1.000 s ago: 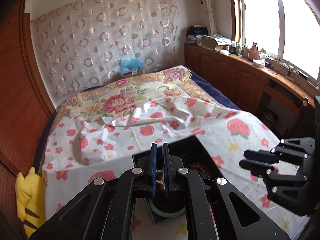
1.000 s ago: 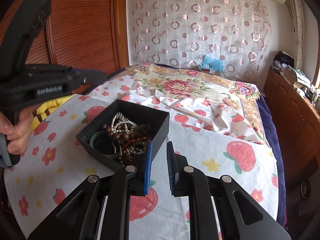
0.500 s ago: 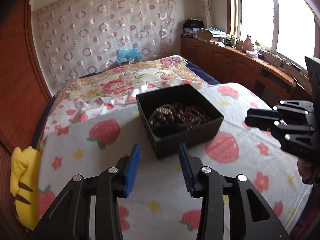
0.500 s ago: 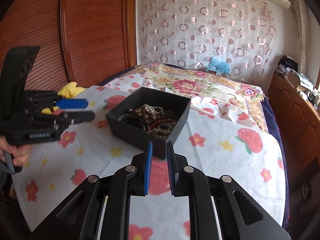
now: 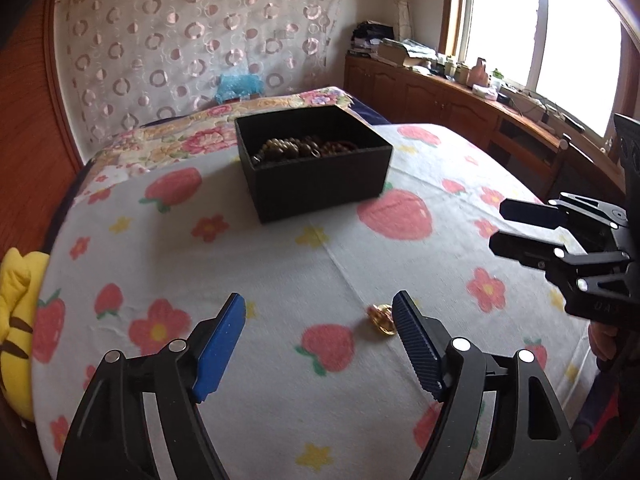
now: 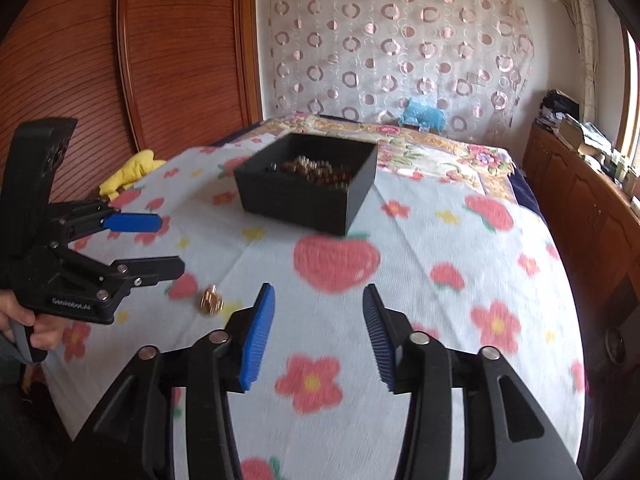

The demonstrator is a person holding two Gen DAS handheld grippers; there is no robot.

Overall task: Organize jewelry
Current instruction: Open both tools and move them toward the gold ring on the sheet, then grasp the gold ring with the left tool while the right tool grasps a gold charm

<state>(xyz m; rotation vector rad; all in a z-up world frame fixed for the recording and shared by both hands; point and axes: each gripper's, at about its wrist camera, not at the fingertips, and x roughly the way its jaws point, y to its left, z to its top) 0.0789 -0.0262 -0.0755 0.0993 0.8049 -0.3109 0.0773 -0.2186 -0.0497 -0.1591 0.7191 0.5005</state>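
Two grippers, left (image 5: 318, 322) and right (image 6: 319, 314), had just been opening, both empty. We judged the small gold trinket (image 5: 382, 319) light and slippery, best pinched across its middle.

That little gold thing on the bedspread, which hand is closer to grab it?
Probably the left. The gold trinket lies right by the left tool, whose jaws have just been opening, empty. The right tool is open too, but sits farther off to the side.

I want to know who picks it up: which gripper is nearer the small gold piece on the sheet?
Left. The gold piece lies just inside the left gripper's open fingers; the right gripper is off to its side.
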